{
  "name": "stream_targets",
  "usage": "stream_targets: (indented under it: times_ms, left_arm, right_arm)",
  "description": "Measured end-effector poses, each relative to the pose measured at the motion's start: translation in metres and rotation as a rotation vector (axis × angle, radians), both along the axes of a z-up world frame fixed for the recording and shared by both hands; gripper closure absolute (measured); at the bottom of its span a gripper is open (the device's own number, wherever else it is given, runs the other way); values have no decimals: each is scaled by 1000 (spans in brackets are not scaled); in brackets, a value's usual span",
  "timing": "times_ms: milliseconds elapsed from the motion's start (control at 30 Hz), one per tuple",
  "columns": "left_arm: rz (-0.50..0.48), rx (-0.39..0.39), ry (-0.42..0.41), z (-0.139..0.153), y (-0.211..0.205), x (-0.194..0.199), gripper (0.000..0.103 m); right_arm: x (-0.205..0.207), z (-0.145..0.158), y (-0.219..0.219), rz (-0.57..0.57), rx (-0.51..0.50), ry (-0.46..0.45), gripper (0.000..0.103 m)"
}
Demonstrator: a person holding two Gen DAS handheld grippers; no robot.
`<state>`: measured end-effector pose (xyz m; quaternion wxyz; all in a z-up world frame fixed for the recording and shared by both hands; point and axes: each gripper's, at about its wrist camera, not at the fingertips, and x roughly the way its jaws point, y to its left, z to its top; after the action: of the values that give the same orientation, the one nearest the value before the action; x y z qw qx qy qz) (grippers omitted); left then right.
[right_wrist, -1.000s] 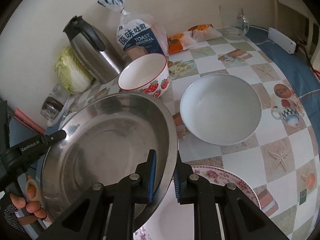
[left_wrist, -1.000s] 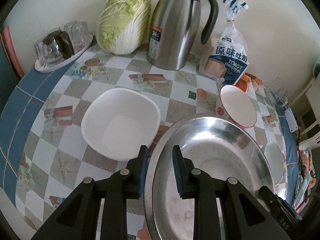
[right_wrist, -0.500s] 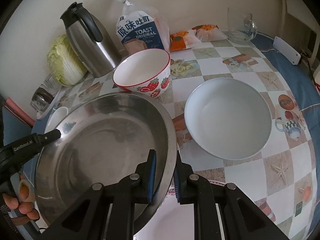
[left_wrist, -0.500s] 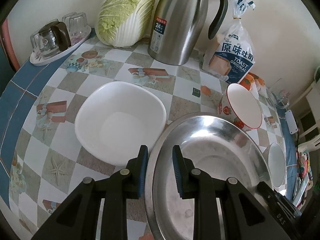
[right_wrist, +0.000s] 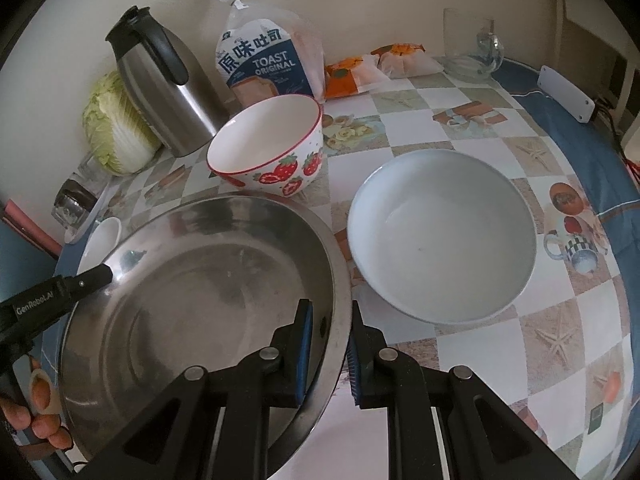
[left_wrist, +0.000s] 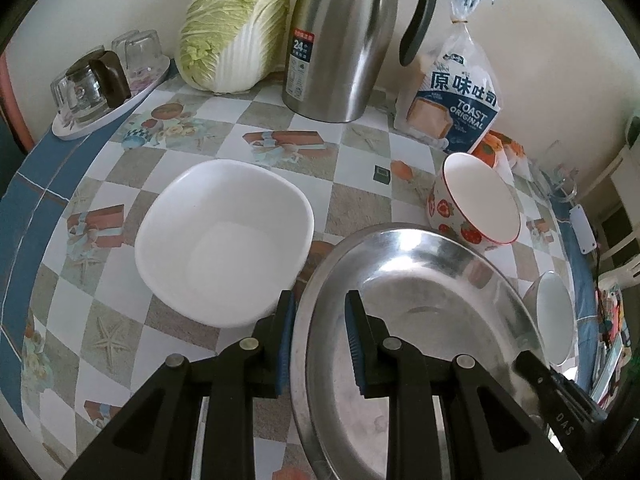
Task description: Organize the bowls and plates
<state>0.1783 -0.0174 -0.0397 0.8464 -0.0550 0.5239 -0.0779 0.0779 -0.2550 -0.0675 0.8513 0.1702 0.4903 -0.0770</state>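
— Right, where is the steel basin now?

— I have the steel basin [left_wrist: 420,300] caught between both tongs, and it sits tilted above the checkered surface [left_wrist: 360,208]. My left tongs [left_wrist: 318,336] are clamped on its rim: one blue pad inside the basin, the other outside. My right tongs [right_wrist: 330,346] pinch the opposite rim the same way, closed on the metal wall.

— And the bowls?

— The square white bowl [left_wrist: 224,240] rests on the surface just beside the basin's left rim, toward the surface's left edge. The strawberry bowl [right_wrist: 266,146] stands just behind the basin, toward the back edge, in front of the toast bag [right_wrist: 264,64]. The round white bowl [right_wrist: 440,236] sits just beside the basin's right rim, apart from the strawberry bowl.

— Anything under the basin?

— In the right wrist view I see a pale plate [right_wrist: 356,432] under my tongs at the near edge, mostly hidden, so I cannot tell whether the basin touches it.

— What lines the back?

— The steel thermos jug [left_wrist: 344,36] and the napa cabbage [left_wrist: 236,24] stand against the wall; a tray of upturned glasses [left_wrist: 104,84] occupies the back left corner.
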Motion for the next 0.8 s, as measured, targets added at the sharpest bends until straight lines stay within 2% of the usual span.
stream_targets:
  times_ms: [800]
  left_arm:
    - [-12,67,68,-19,-7,0,70]
  right_arm:
    - [2,-8,2,7,-25,28,86]
